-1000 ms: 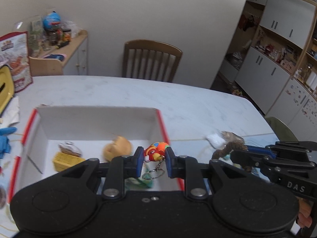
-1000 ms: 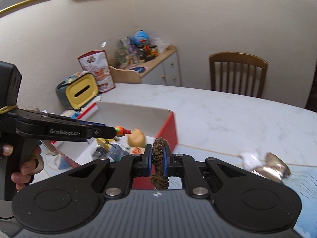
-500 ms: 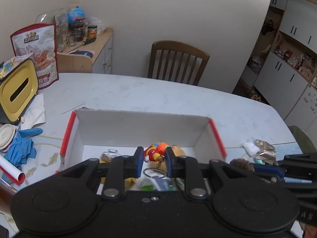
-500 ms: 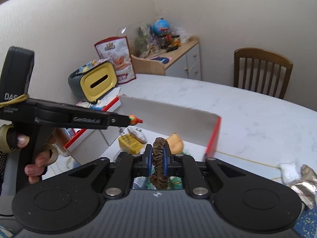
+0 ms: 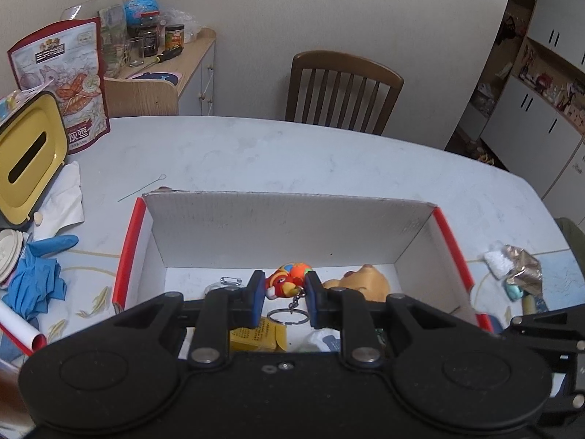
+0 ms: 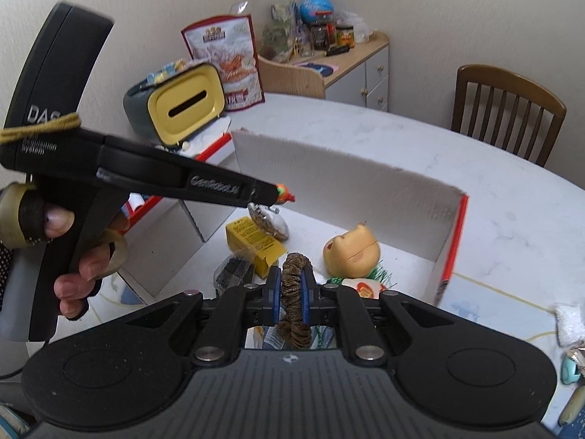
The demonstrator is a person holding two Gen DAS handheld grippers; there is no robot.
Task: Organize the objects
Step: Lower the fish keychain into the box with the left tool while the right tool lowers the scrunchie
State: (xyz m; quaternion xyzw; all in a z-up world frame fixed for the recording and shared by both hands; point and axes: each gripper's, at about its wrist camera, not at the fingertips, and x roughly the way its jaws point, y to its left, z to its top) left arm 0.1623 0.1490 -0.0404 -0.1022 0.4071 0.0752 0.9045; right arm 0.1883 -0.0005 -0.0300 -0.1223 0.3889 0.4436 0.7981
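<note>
Both grippers hang over the open cardboard box (image 5: 292, 219), each loaded, so this looks like the dropping-in step. The left gripper (image 5: 283, 298) has its jaws closed to a narrow gap on a bright toy keychain (image 5: 289, 278), the ring dangling below. The right gripper (image 6: 290, 292) is pinched tight on a brown scrunchie (image 6: 295, 292). Already lying in the box are a yellow carton (image 6: 254, 237), a doll's head (image 6: 351, 252) and some small packets. To my eye the next move is simply to lower a little and let the jaws part over a bare patch of the box floor. The box sits on a pale marble-look table (image 5: 292, 157); a wooden chair (image 5: 343, 91) stands at the far side, a cluttered sideboard (image 5: 175, 69) far left, and blue gloves (image 5: 34, 278) lie left of the box.
</note>
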